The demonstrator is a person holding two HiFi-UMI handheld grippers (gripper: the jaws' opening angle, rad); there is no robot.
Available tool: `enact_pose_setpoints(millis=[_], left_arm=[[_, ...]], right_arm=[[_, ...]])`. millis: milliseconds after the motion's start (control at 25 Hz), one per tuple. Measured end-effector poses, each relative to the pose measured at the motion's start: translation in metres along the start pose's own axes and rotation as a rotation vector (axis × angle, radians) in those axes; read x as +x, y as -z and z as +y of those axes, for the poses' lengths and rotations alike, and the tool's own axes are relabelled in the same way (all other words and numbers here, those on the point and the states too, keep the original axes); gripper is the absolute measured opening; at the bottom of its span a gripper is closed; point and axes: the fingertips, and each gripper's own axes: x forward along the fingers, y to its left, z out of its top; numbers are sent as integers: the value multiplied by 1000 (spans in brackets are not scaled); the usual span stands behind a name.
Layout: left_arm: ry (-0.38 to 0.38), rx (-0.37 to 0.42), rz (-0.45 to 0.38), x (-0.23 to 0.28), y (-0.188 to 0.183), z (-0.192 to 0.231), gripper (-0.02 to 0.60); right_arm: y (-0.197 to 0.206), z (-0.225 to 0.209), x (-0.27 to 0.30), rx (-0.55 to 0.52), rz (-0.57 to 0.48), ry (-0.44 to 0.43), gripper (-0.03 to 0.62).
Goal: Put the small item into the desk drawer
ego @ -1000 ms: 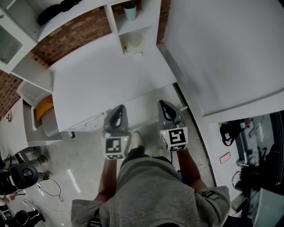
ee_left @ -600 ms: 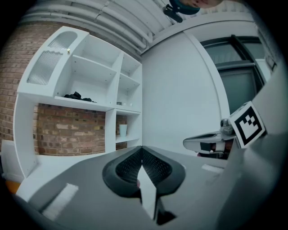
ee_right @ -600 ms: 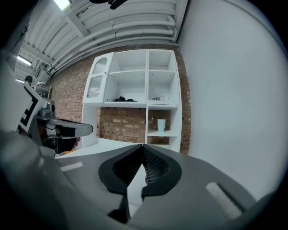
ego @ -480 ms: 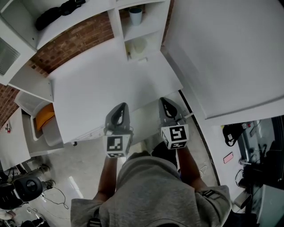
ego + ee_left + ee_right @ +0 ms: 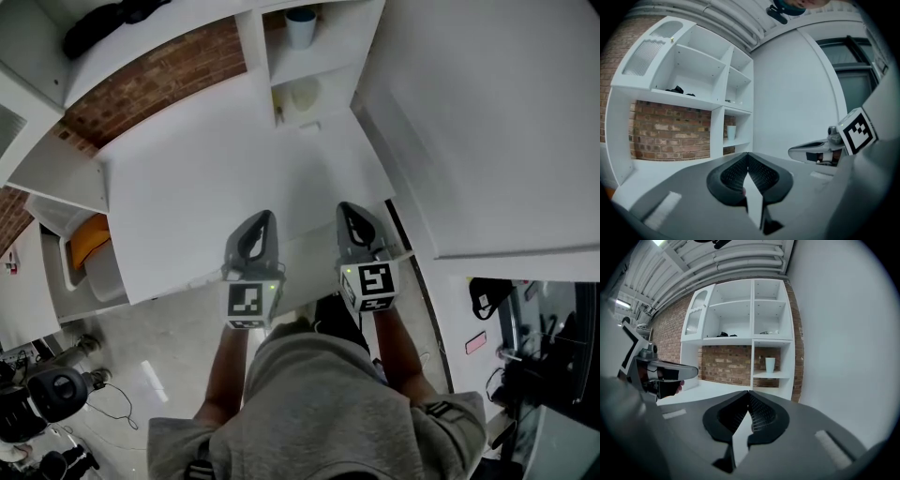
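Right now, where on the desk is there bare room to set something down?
The desk top is bare from the brick wall to its front edge. Only the back right is busy: a small pale item lies at the foot of the shelf unit, with a cup in a cubby above.

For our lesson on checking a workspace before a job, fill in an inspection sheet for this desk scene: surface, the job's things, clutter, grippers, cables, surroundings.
Surface: white desk, plain top.
Job's things: small pale item on the desk near the shelving, too small to identify; no open drawer seen.
Clutter: cup on a shelf; dark object on another.
Grippers: left gripper and right gripper both shut, empty, above the desk's near edge.
Cables: cable on the floor, left.
Surroundings: brick wall, white shelving, orange thing beside the desk.
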Motion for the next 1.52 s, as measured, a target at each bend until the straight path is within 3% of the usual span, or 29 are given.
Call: enact_pose_setpoints(millis=[360, 880, 1160, 1400, 1520], left_arm=[[-54, -48, 32, 74, 21, 16, 12], [-126, -107, 137, 151, 89, 51, 12], [-146, -110, 191, 175, 127, 66, 12], [-169, -138, 213, 184, 150, 75, 12], [-168, -142, 215, 189, 156, 77, 12]], right_arm=[[9, -40, 86, -20, 49, -87, 3], [62, -60, 194, 14, 161, -226, 3], [95, -69, 233, 21, 211, -253, 3], [118, -80, 267, 1, 225, -223, 5], [129, -81, 284, 13, 239, -225, 79]])
